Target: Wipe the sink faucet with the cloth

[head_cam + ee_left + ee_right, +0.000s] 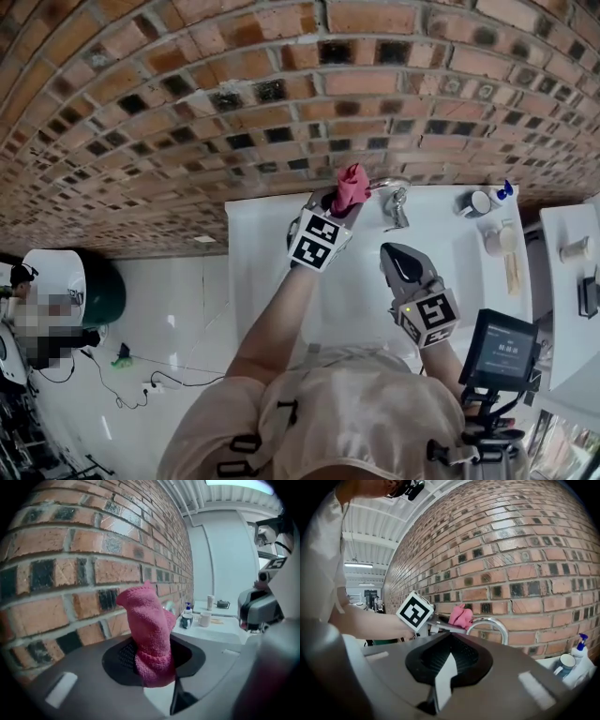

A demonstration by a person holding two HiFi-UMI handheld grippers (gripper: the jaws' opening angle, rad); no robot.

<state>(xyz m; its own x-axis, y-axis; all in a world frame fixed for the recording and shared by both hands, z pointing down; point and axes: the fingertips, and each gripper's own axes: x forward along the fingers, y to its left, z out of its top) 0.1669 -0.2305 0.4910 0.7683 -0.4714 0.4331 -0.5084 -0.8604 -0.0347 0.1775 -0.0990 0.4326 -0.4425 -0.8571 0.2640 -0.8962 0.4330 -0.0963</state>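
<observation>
Cloth [150,634], faucet [168,605] mostly hidden behind it

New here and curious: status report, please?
Left gripper shut on pink cloth, close by the faucet. Right gripper shut, empty, over the sink. Nothing in the way.

White table [272,281] with sunken sink basin. Chrome faucet [395,199] stands at its back edge, just right of left tongs [345,206]. Right of right tongs [391,253]: dark mug [476,203], pump bottle [504,192], white mug [497,240], pale stick [512,274].
</observation>
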